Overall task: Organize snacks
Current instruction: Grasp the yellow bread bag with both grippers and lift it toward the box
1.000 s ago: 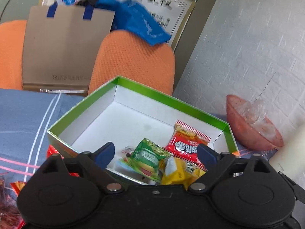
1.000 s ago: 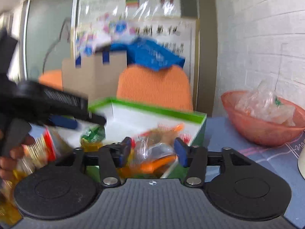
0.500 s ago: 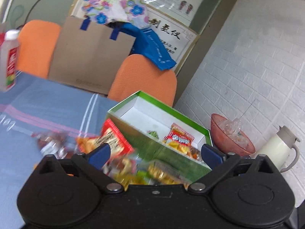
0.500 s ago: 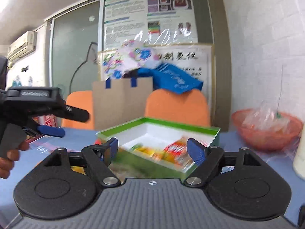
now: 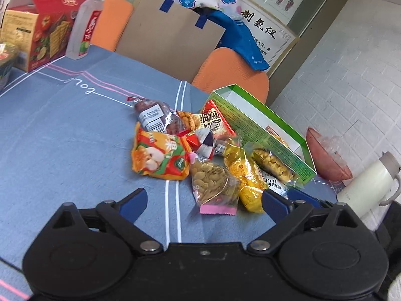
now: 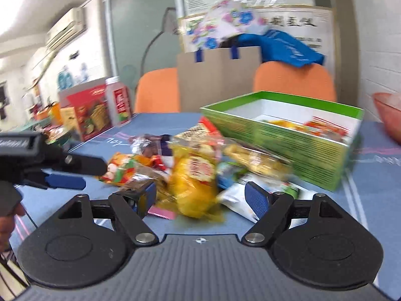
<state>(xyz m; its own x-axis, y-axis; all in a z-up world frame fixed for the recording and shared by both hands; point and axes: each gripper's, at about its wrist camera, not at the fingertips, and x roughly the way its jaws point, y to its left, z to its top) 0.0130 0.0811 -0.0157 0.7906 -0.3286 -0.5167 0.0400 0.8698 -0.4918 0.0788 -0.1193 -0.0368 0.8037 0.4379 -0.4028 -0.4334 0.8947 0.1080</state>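
Observation:
A pile of snack packets lies on the blue tablecloth beside a green open box (image 5: 263,128); the box also shows in the right wrist view (image 6: 288,135), with a few packets inside. In the pile are an orange packet (image 5: 158,158), a clear bag of seeds (image 5: 213,183), a yellow packet (image 5: 246,175) and a dark packet (image 5: 155,118). My left gripper (image 5: 204,202) is open and empty, just short of the seed bag. My right gripper (image 6: 200,198) is open and empty, low over the yellow packet (image 6: 195,178). The left gripper shows at the left of the right wrist view (image 6: 65,173).
A plastic bottle (image 5: 85,25) and a red carton (image 5: 37,30) stand at the far left. A pink bowl (image 5: 325,155) and a white jug (image 5: 366,183) stand right of the box. Orange chairs (image 5: 235,70) and a cardboard bag (image 5: 170,30) are behind the table.
Both grippers have pulled back from over the box to the loose pile. The right gripper has let go of the packet it held a second ago and stands open.

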